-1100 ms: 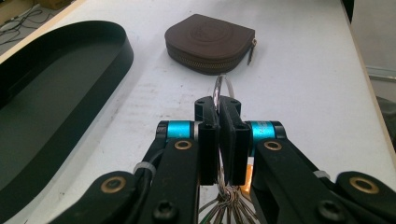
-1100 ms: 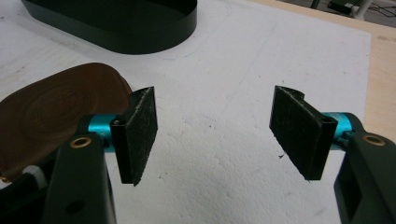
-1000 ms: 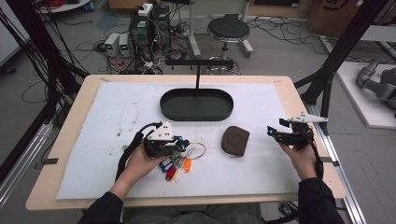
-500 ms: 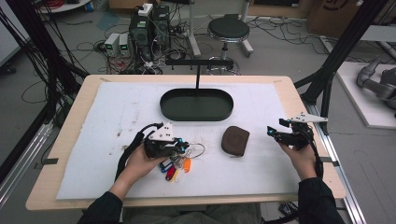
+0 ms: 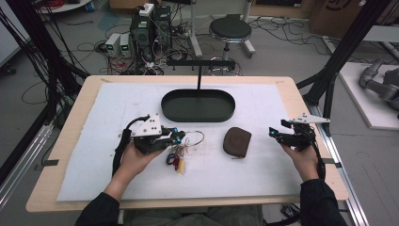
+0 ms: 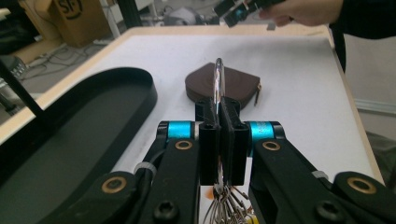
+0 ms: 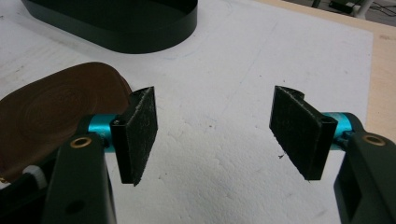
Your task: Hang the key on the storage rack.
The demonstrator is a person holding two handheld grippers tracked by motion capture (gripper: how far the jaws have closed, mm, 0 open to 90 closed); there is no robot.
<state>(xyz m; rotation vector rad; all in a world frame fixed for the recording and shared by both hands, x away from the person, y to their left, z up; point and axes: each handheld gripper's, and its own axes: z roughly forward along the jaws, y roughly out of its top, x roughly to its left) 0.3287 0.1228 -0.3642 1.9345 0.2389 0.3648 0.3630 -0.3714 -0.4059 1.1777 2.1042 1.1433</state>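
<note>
Left gripper view gives us the clearest look: the left gripper [image 6: 218, 140] has its jaws pressed together on the large metal ring [image 6: 218, 84] of a bunch of keys [image 5: 178, 153], the ring standing upright above the jaws and smaller rings and keys dangling below. From the high view, the bunch sits left of centre on the white mat [image 5: 263, 179], with coloured tags trailing toward the near edge.

We judge the keys light but loose: rigid metal pieces on a ring, so they will swing and rattle when lifted, and the smooth ring could slip or pivot between the pads. The big ring is the sensible place to grip, as it carries everything else.

The right gripper [image 7: 215, 135] hovers over bare mat at the right with its jaws wide apart and nothing between them.

Counting, we see one bunch of keys, one brown zipped pouch [image 5: 236, 141] just right of centre, and one black oval tray [image 5: 197, 116] on the far side with a T-shaped stand [image 5: 199, 65] rising from it. How many keys are on the ring, we cannot tell.
</note>
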